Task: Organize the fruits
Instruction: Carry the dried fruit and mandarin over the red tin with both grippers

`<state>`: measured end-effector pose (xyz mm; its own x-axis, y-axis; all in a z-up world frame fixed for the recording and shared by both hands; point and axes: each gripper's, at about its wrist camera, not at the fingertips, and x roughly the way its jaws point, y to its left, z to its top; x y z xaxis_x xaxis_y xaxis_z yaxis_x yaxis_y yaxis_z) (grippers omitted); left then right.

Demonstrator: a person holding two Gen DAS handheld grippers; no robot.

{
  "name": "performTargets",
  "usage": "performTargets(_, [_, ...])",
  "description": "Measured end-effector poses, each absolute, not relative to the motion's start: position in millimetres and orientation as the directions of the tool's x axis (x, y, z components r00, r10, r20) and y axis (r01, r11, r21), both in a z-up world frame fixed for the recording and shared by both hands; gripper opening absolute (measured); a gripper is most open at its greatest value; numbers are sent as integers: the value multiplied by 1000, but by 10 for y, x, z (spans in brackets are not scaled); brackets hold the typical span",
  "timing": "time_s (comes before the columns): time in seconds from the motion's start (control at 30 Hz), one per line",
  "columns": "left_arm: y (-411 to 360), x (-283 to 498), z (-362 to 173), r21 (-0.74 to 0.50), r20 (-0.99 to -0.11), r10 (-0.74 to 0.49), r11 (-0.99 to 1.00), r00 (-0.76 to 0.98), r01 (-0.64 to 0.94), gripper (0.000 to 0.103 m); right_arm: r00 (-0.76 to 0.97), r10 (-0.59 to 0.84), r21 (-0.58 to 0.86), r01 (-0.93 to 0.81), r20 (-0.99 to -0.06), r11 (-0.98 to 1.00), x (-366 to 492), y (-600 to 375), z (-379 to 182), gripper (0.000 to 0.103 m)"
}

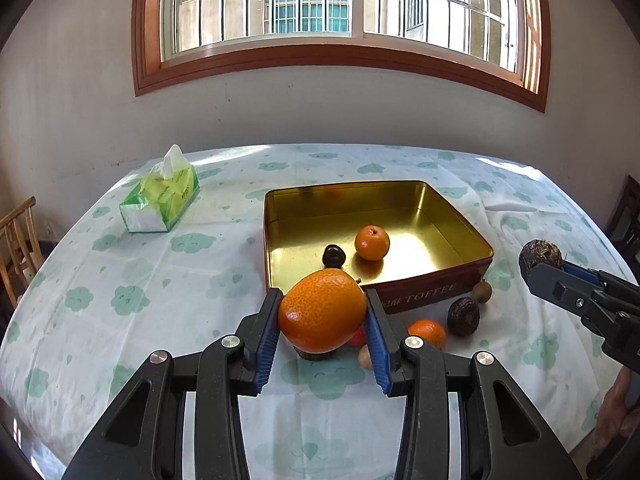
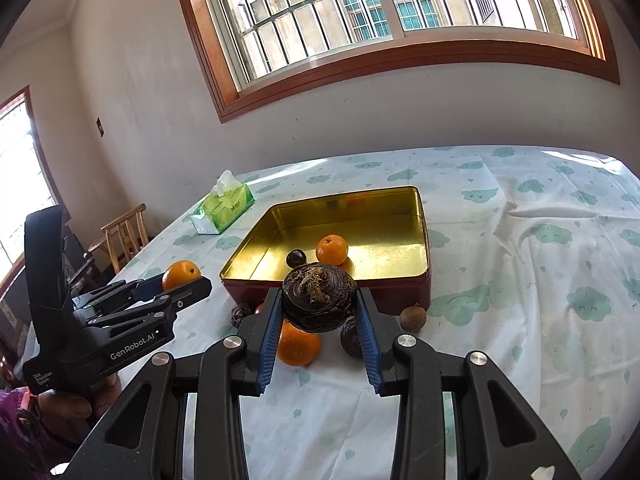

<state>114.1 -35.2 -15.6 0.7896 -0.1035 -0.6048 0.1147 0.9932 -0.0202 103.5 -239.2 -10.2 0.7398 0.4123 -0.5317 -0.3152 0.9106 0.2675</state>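
Observation:
My left gripper [image 1: 323,312] is shut on a large orange [image 1: 322,310], held above the table in front of the gold toffee tin [image 1: 436,280]. My right gripper [image 2: 319,304] is shut on a dark wrinkled fruit [image 2: 319,297], also lifted near the tin's front wall [image 2: 392,294]. Inside the tin lie a small orange [image 1: 372,242] and a small dark fruit [image 1: 334,256]. On the cloth in front of the tin rest another orange [image 2: 298,344], two dark wrinkled fruits [image 2: 240,315] [image 2: 350,336] and a brown fruit [image 2: 413,317]. Something red shows behind the held orange.
A green tissue pack [image 1: 162,196] sits at the table's far left. A wooden chair [image 1: 18,240] stands past the left table edge. The cloud-patterned cloth [image 1: 140,280] is bare to the left and the cloth [image 2: 540,280] is bare right of the tin.

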Motion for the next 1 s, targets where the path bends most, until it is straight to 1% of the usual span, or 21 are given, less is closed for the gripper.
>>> performTargets(0.43, [-416, 1483, -107, -30, -591, -91, 995, 802, 91, 41, 743, 409, 258, -318, -529, 912, 1399, -2343, -76, 34])
performTargets(1.0, [-411, 1833, -234, -44, -613, -77, 997, 786, 64, 41, 728, 409, 267, -311, -551, 912, 1743, -2293, -188, 34])
